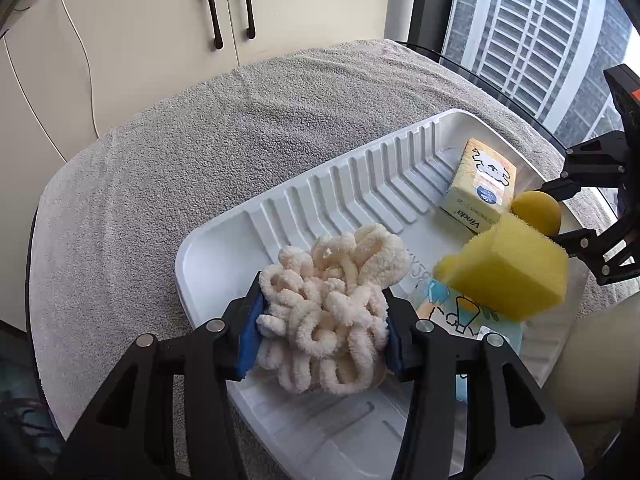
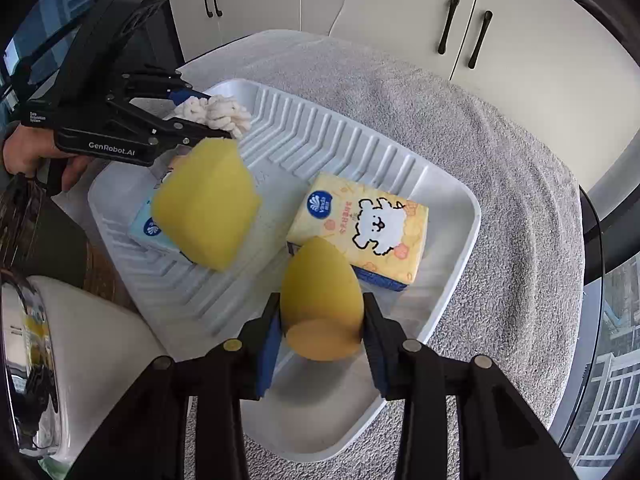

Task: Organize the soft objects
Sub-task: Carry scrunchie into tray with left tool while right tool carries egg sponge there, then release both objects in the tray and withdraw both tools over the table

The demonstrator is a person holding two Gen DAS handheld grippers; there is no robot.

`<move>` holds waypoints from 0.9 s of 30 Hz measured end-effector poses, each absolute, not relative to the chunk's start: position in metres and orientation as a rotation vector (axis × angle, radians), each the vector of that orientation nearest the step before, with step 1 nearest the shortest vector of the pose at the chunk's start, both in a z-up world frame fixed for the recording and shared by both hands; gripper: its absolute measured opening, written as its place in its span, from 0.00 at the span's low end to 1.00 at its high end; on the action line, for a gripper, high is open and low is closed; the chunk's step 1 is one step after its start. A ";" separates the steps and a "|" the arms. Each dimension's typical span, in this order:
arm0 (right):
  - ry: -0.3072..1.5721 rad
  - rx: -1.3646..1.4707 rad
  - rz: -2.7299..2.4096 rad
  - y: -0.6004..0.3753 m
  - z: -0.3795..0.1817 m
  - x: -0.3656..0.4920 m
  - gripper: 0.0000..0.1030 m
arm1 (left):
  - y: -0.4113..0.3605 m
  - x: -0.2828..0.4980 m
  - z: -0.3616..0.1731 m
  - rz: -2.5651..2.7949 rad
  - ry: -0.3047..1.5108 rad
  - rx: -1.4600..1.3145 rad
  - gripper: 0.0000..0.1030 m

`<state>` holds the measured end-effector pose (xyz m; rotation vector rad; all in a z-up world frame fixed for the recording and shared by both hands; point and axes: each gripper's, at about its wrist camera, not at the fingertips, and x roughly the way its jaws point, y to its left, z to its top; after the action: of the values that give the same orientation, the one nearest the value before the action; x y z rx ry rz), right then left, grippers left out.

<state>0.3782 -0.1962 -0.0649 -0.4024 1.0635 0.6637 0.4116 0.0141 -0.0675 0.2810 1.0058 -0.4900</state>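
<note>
The left gripper (image 1: pixel 322 330) has its blue-padded fingers (image 1: pixel 250 336) set moderately apart on either side of a cream, looped chenille scrubber (image 1: pixel 328 304). The pads touch the scrubber's sides, and whether they press it or merely rest against it cannot be told. The scrubber sits low over the near end of a white ribbed tray (image 1: pixel 320 196), and its underside seems to meet the tray floor.

The right gripper (image 2: pixel 320 330) is closed on a yellow egg-shaped sponge (image 2: pixel 320 300), both blue pads pressing its wide, flat-cut end, the pointed end aimed away from the fingers. The egg hangs above the tray (image 2: pixel 448 292), just beside a yellow tissue pack (image 2: pixel 360 224) printed with a cartoon dog, which lies inside the tray at its end away from the scrubber.

Toward the tray's middle, a yellow block sponge (image 2: pixel 206 208) sits tilted on top of a pale blue tissue pack (image 2: pixel 150 232), which also lies in the tray. The tray rests on a grey towel (image 1: pixel 180 152) spread over a round table. Past the table stand cream cupboard doors (image 1: pixel 160 12) with dark handles. A hand (image 2: pixel 24 154) grips the left gripper's handle at the tray's scrubber end.
</note>
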 end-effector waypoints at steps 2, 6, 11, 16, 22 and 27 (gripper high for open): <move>1.064 -0.392 0.661 -0.199 -0.067 0.379 0.39 | 0.016 0.411 -0.070 -0.486 1.008 0.279 0.51; 1.051 -0.364 0.665 -0.202 -0.063 0.380 0.50 | 0.019 0.412 -0.072 -0.479 1.005 0.259 0.60; 1.030 -0.377 0.664 -0.200 -0.060 0.377 0.66 | 0.018 0.411 -0.069 -0.482 0.994 0.258 0.73; 0.996 -0.381 0.659 -0.205 -0.052 0.374 0.70 | 0.024 0.409 -0.063 -0.470 0.975 0.245 0.79; 0.956 -0.363 0.638 -0.220 -0.038 0.369 0.70 | 0.041 0.410 -0.047 -0.441 0.935 0.196 0.85; 0.937 -0.328 0.606 -0.240 -0.027 0.360 0.72 | 0.060 0.400 -0.035 -0.414 0.902 0.158 0.92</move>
<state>0.3604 -0.2397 -0.0272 -0.3282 0.9369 0.6062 0.4001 0.0597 -0.0354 0.1577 0.9020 -0.4139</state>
